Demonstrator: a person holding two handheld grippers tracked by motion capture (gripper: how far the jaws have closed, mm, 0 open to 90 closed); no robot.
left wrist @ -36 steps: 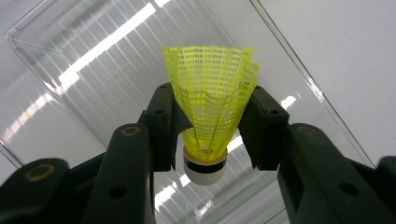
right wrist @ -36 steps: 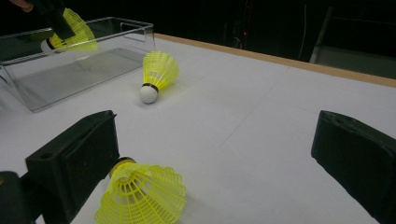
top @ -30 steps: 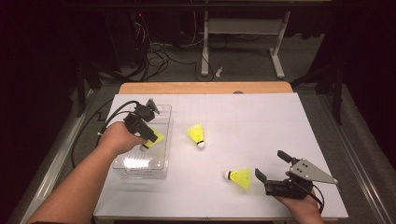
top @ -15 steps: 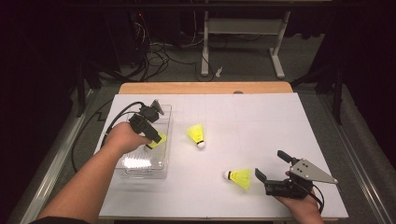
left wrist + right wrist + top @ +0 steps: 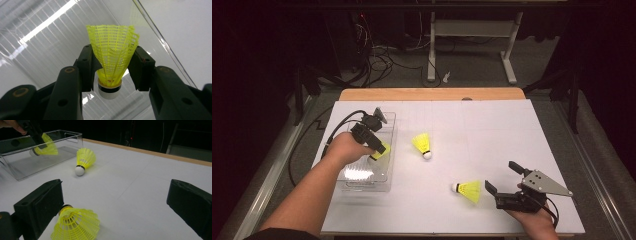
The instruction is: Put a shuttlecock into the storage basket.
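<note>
Nearest the person, at about 5 o'clock on the white table (image 5: 492, 130), the right gripper (image 5: 503, 181) rests low on the surface with its jaws spread wide and nothing between them. A yellow shuttlecock (image 5: 468, 190) lies on its side just beside the gripper's left jaw, at the gripper's 9 o'clock in the high view, its white cork pointing away toward the table's left. In the right gripper view this near shuttlecock (image 5: 76, 226) sits at 7 o'clock, close against the left jaw, the mesh skirt facing the camera.

Farther out, near the table's centre, a second shuttlecock (image 5: 422, 144) lies tilted, cork toward the person; in the right gripper view it (image 5: 84, 160) shows at 11 o'clock.

At the table's 9 o'clock stands a clear plastic box (image 5: 382, 176). The left gripper (image 5: 379, 150) hangs over its open top, jaws closed narrowly on a third shuttlecock (image 5: 380, 152). In the left gripper view both pads press the lower skirt of that held shuttlecock (image 5: 112, 57), skirt pointing to 12 o'clock, cork down, above the box's ribbed clear floor (image 5: 37, 45).
</note>
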